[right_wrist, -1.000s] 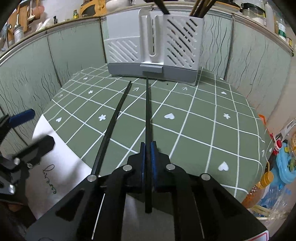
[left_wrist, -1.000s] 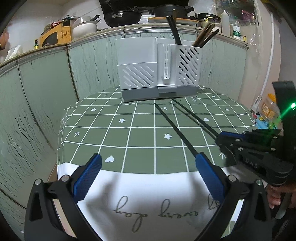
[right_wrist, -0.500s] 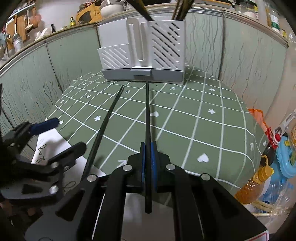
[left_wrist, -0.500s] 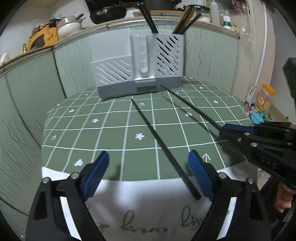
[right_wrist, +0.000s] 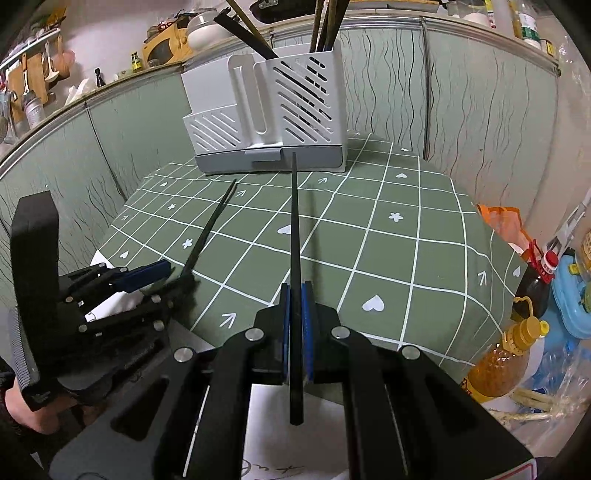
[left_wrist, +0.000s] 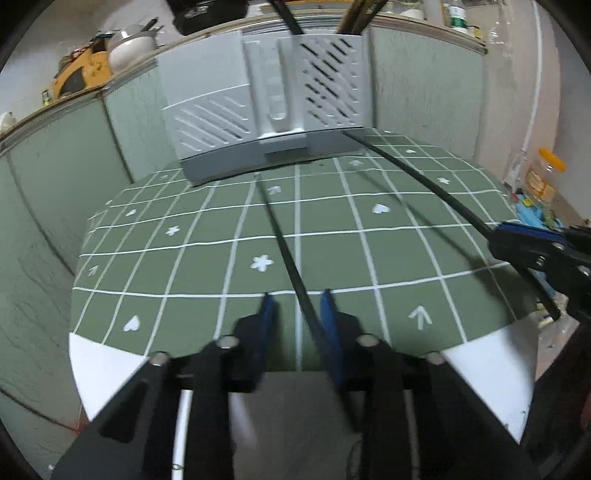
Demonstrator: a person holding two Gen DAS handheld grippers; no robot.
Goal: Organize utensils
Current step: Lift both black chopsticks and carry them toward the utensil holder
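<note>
Two black chopsticks, right gripper (right_wrist: 295, 291) clamping one (right_wrist: 294, 229), left gripper (left_wrist: 297, 306) closing around other (left_wrist: 284, 251)

Two chopsticks (right_wrist: 295, 236) (right_wrist: 207, 236) lie side by side on the tablecloth (right_wrist: 406, 236) before the utensil rack (right_wrist: 266, 114)

Left gripper (left_wrist: 295, 308) closing, right gripper (right_wrist: 295, 295) clamped.

I read this as a home kitchen; the ledge (right_wrist: 110, 88) behind my work surface carries a white pot (right_wrist: 201, 31), a dark pan (left_wrist: 207, 14) and small bottles (right_wrist: 136, 61); hand tools hang from a rail (right_wrist: 26, 48) at far left; a grey utensil caddy (right_wrist: 269, 110) stands on a green checked tablecloth (right_wrist: 388, 251); an oil bottle (right_wrist: 506, 362) and a red-capped dark bottle (right_wrist: 535, 284) sit beside the table.
</note>
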